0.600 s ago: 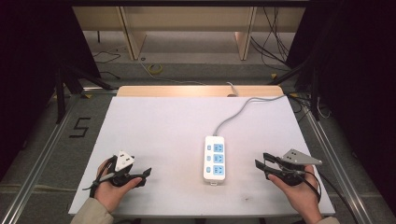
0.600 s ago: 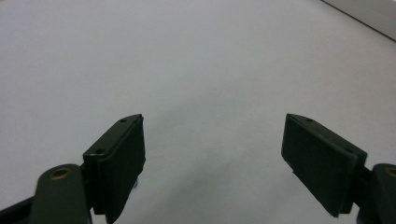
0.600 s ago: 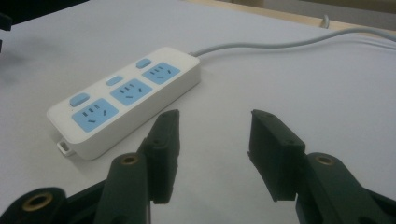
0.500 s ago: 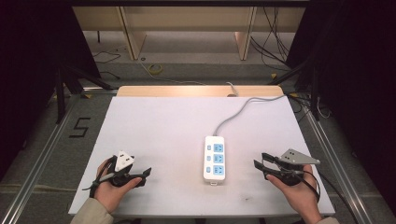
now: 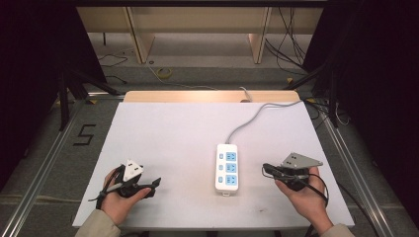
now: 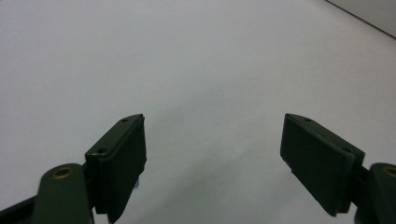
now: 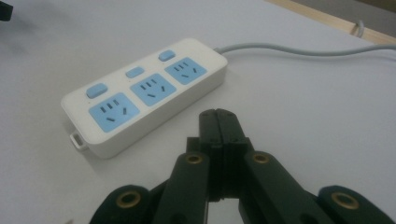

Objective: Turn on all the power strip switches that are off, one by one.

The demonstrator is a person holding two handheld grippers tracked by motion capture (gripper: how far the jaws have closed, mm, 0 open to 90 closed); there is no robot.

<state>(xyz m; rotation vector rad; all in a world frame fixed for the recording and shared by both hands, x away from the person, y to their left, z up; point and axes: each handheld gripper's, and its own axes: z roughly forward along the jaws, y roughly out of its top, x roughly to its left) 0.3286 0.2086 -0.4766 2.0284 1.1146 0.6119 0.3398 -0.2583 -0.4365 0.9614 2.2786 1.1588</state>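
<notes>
Dark room, white table [image 5: 163,133] with a wooden strip along the far edge, cables on the floor behind. Table is bare apart from one item.

Left: left gripper [image 5: 148,185] sits near the front-left corner, held in a hand, jaws spread wide. In the left gripper view the pads [image 6: 122,158] have plain tabletop between them, nothing gripped.

Centre-right: white power strip [image 5: 227,168] with three blue sockets and three blue switches lies flat, long axis running away from the person, grey cord [image 5: 249,121] trailing to the far edge. Nothing plugged in.

Right: right gripper [image 5: 267,170] is just beside the strip's right side, apart from it, not touching. In the right gripper view [image 7: 218,120] jaws are pressed together, empty, tip aimed at the strip [image 7: 144,93].

Progress, my read: nothing done on the strip yet, untouched. Looks like setup/approach phase; all contact work is left. Right side is nearer, likely goes first.
</notes>
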